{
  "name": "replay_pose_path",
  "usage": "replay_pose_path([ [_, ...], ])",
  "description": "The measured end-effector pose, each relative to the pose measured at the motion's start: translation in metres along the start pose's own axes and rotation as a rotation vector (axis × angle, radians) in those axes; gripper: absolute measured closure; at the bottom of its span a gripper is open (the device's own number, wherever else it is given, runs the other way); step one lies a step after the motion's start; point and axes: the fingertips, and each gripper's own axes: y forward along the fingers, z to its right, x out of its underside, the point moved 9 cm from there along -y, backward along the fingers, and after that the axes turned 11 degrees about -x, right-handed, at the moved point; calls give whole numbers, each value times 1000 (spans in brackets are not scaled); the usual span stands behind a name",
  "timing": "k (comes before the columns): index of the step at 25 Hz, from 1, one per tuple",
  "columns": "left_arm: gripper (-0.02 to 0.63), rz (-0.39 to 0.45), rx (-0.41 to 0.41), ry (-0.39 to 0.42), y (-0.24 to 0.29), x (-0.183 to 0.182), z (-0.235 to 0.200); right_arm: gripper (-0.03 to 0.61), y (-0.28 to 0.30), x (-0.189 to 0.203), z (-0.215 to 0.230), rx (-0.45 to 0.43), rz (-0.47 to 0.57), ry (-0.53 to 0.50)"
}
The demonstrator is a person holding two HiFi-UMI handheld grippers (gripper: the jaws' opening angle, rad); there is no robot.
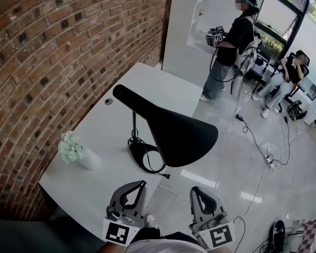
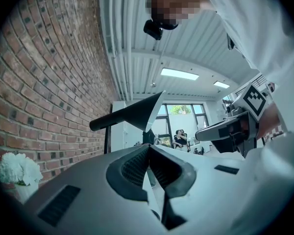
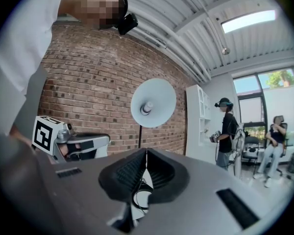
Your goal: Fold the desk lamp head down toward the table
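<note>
A black desk lamp stands on the white table [image 1: 95, 188]. Its wide shade [image 1: 181, 136] is raised over the table's right edge, on an arm [image 1: 131, 100] that slopes up to the left. The ring base [image 1: 145, 156] lies beneath, with a coiled cable. My left gripper [image 1: 141, 184] and right gripper [image 1: 196, 190] sit side by side near the table's front edge, short of the lamp and touching nothing. Both are shut and empty. The left gripper view shows the shade [image 2: 137, 112] beyond the closed jaws [image 2: 148, 146]. The right gripper view shows its pale underside [image 3: 153, 102] above the closed jaws [image 3: 146, 151].
A brick wall [image 1: 52, 51] runs along the table's left. White flowers in a small vase [image 1: 76, 151] stand at the near left. A round grommet [image 1: 109, 101] is farther back. A standing person [image 1: 231, 46], a seated person [image 1: 284, 78] and floor cables [image 1: 263, 152] are at right.
</note>
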Motion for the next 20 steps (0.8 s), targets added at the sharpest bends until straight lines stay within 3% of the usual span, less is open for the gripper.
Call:
replay_pose_path([
  [13,603,53,14,33,6,-27,14,560,1,-8,6,-47,31,-24],
  [20,603,113,-61,44,13,-55,18,560,0,-12,29,-96,78,-32],
])
